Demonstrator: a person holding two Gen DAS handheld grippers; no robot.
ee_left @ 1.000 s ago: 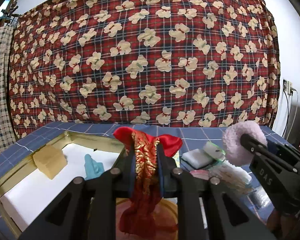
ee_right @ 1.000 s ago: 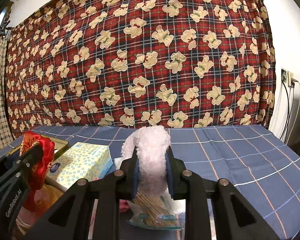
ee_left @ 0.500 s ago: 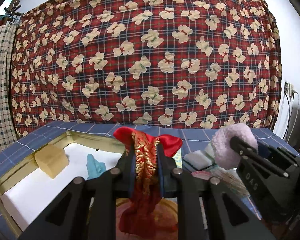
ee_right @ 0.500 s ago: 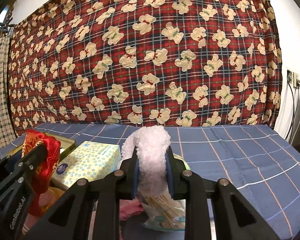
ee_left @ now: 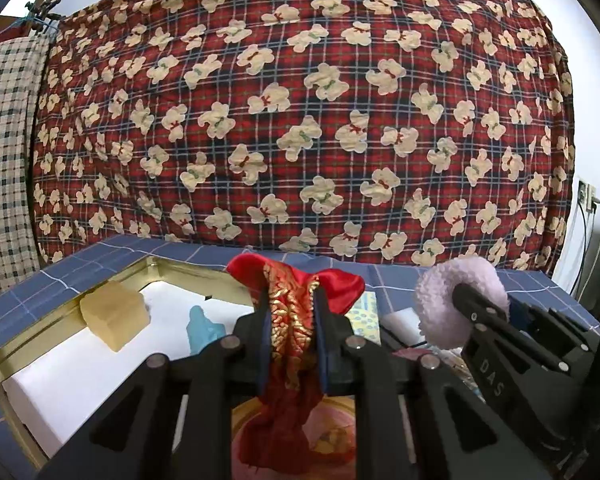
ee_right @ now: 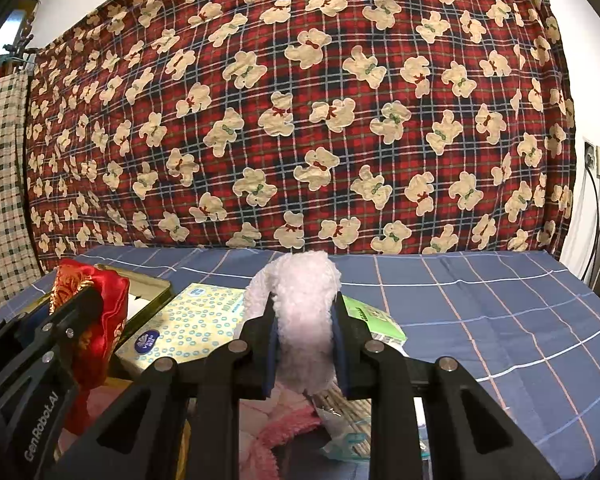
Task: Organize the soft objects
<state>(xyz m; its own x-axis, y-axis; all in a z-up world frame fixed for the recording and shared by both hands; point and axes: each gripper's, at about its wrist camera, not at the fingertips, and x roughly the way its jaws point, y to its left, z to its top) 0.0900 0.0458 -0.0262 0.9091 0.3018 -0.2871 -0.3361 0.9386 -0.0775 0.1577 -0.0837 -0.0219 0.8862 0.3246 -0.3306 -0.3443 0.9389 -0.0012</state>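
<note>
My left gripper is shut on a red satin pouch with gold embroidery, which hangs down between the fingers above the table. My right gripper is shut on a fluffy pale pink scrunchie. In the left wrist view the scrunchie and the right gripper appear at the right. The right wrist view has the red pouch and the left gripper at its left edge. A gold-rimmed tray with a white liner sits at the left and holds a tan sponge block and a small blue item.
A yellow patterned tissue box lies beside the tray, with a green packet behind the scrunchie. Pink fluffy cloth and a bag of sticks lie under the right gripper. A bear-print blanket hangs behind the blue checked tabletop.
The right gripper with the scrunchie has shifted left, closer to the left gripper. The left gripper holds the red pouch in about the same spot.
</note>
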